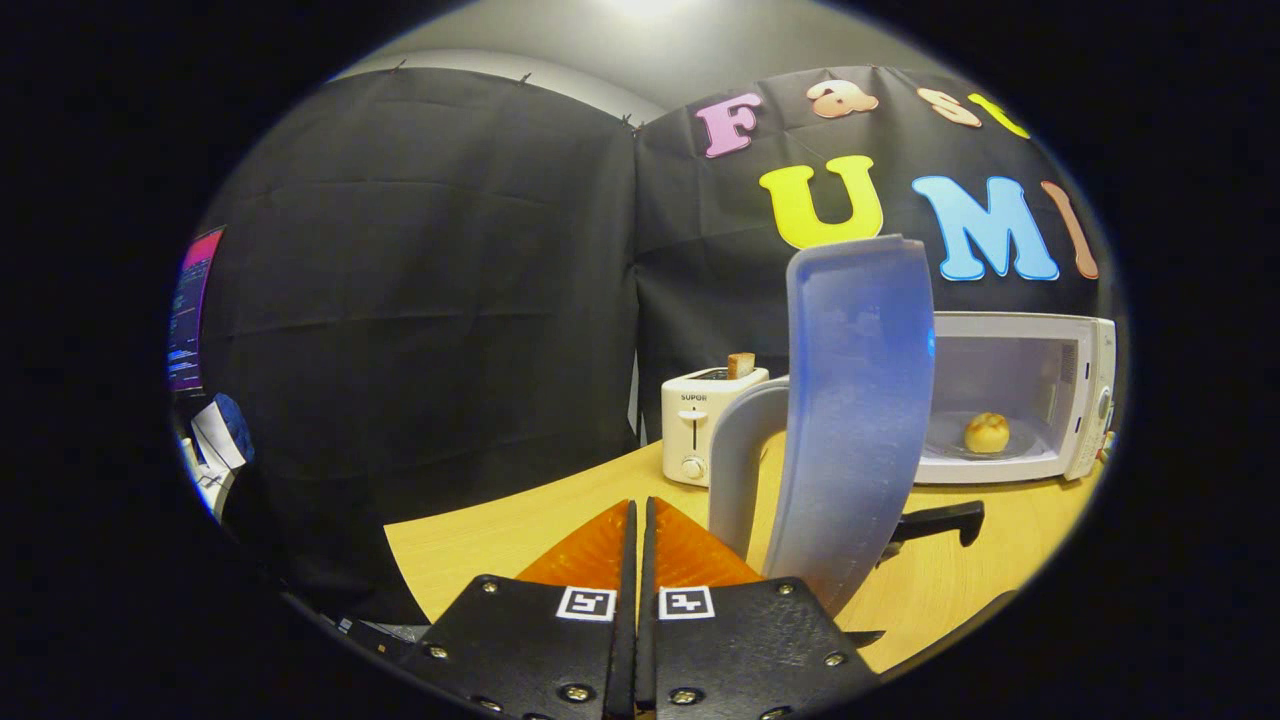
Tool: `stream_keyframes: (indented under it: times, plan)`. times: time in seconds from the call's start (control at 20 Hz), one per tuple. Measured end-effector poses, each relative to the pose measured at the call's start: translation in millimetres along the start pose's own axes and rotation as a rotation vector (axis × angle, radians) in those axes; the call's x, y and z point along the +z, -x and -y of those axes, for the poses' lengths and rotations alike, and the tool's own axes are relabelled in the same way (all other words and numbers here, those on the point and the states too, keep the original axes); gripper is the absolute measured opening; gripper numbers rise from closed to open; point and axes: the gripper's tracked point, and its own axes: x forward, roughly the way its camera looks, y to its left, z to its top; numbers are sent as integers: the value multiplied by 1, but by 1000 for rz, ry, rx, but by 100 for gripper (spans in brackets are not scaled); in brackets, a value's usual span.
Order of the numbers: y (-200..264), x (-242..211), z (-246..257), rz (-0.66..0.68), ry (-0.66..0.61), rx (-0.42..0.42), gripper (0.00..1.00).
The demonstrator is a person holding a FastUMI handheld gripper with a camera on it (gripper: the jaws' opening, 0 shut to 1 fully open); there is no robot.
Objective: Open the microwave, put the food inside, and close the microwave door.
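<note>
We saw the microwave (1010,400) on the far right of the wooden surface (560,510), against the black cloth wall, well beyond the tongs. Its cavity was lit and open to us. Inside, the food (987,433), a small round golden bun, sat on the glass turntable plate (945,440), roughly centred in the cavity. We noted nothing else inside. The control panel with a knob ran down the microwave's right side.

The microwave door (850,420) stood swung out toward us, a translucent bluish panel seen nearly edge-on, with its grey frame curving down to the left. It rose just ahead and right of the tongs and hid the left part of the cavity.

The tongs (640,520) were together, the two fingers meeting with only a thin slit between them and nothing held. They pointed over the surface, left of the door; contact with the door we could not tell.

Left of the microwave, just beside it, stood a white toaster (705,425) with a slice of toast (741,365) sticking up out of its slot. A black handle-like object (935,520) lay on the surface below the microwave, partly behind the door. A lit screen (190,310) showed far left, beyond the cloth.
</note>
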Motion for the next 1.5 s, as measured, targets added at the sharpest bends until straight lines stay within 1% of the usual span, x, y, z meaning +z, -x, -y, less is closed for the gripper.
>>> stream_keyframes:
  times: [0.1,0.15,0.3,0.35,0.6,0.8,1.0,1.35,1.5]
  plan:
    - [5,2,10,24,73,-38,2]
    - [11,1,15,34,89,-53,2]
    - [27,8,33,63,71,-76,2]
    - [34,12,44,72,68,-96,2]
    - [63,26,126,88,53,-238,2]
    - [83,25,201,78,52,-367,2]
    - [95,24,264,63,53,-473,2]
    - [94,26,349,43,46,-620,2]
    - [82,25,378,20,39,-660,2]
